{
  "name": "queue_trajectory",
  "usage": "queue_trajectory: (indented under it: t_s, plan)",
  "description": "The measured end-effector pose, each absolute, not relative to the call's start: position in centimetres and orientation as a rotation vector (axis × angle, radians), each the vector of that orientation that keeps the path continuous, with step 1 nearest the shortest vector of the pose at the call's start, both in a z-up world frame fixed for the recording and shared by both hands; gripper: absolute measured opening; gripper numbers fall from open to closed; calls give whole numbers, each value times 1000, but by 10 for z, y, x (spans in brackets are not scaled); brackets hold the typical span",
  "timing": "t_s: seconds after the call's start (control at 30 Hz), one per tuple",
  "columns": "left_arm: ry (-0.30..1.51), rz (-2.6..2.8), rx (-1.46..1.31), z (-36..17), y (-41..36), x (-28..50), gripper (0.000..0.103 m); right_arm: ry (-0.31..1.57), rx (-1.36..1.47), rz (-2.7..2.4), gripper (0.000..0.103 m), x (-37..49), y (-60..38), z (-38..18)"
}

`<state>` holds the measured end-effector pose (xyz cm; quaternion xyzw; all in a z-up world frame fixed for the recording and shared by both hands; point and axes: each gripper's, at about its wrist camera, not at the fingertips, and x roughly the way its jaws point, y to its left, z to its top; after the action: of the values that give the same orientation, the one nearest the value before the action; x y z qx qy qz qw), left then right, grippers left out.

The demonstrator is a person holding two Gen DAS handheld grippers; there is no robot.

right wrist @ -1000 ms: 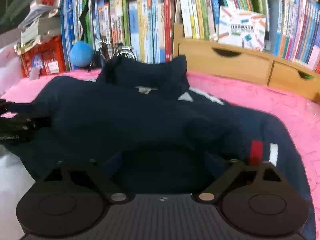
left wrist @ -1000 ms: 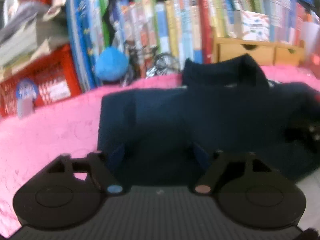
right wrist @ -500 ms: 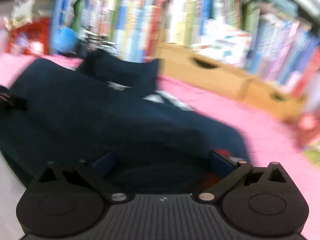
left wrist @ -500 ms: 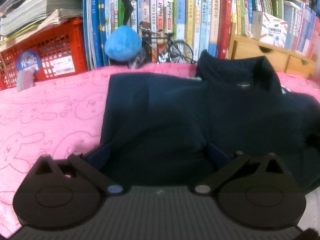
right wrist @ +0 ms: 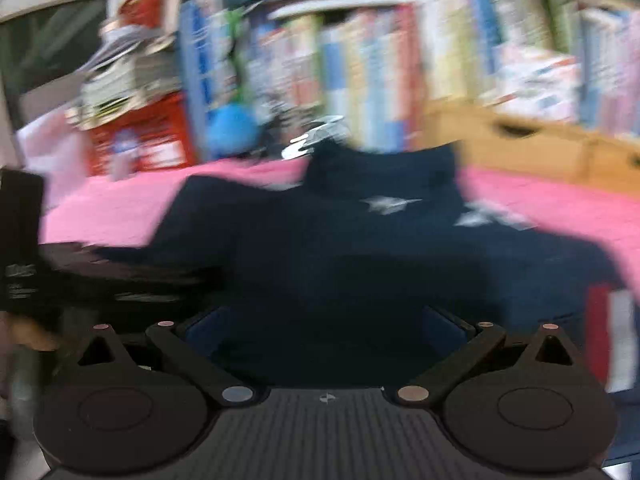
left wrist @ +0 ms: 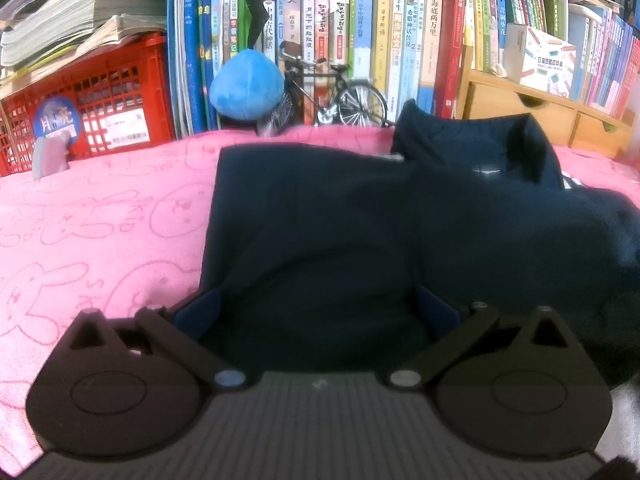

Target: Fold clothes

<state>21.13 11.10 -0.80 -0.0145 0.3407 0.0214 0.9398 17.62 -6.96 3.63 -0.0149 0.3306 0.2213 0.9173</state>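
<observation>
A navy collared garment (left wrist: 360, 220) lies spread on a pink bunny-print towel (left wrist: 100, 232), its collar (left wrist: 472, 148) at the far side. My left gripper (left wrist: 318, 312) is open, its blue pads (left wrist: 200, 312) wide apart over the garment's near left edge. The right wrist view is motion-blurred. There the same garment (right wrist: 360, 248) shows a red and white stripe (right wrist: 600, 320) at its right end. My right gripper (right wrist: 328, 324) is open above the near hem. The black body of the left gripper (right wrist: 24, 272) shows at the left edge of that view.
Behind the towel stands a shelf packed with books (left wrist: 400, 32). A red crate (left wrist: 88, 96) is at the back left, a blue plush ball (left wrist: 248, 84) and a model bicycle (left wrist: 332, 96) behind the garment, and wooden drawers (left wrist: 520, 112) at the back right.
The left view has sharpened and steadied over the garment's left part. The right gripper is swinging fast, and its view has pulled back from the garment. Both stay open.
</observation>
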Motion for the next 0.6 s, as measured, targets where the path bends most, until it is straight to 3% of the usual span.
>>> queue_trajectory:
  t_s: [0.17,0.43,0.5,0.6]
  plan:
    - [696,43,-32,-7,111,211,103,713,-139,451,103,182,-45,13]
    - [693,40,-35,-8,112,212,103,730,-103,332,102,184,-134,12]
    - [692,44,-30,-9,111,212,103,701,-64,374,94,183,-161,9]
    - [670,44,-24,-2,105,195,103,682,-140,351,103,183,-145,3]
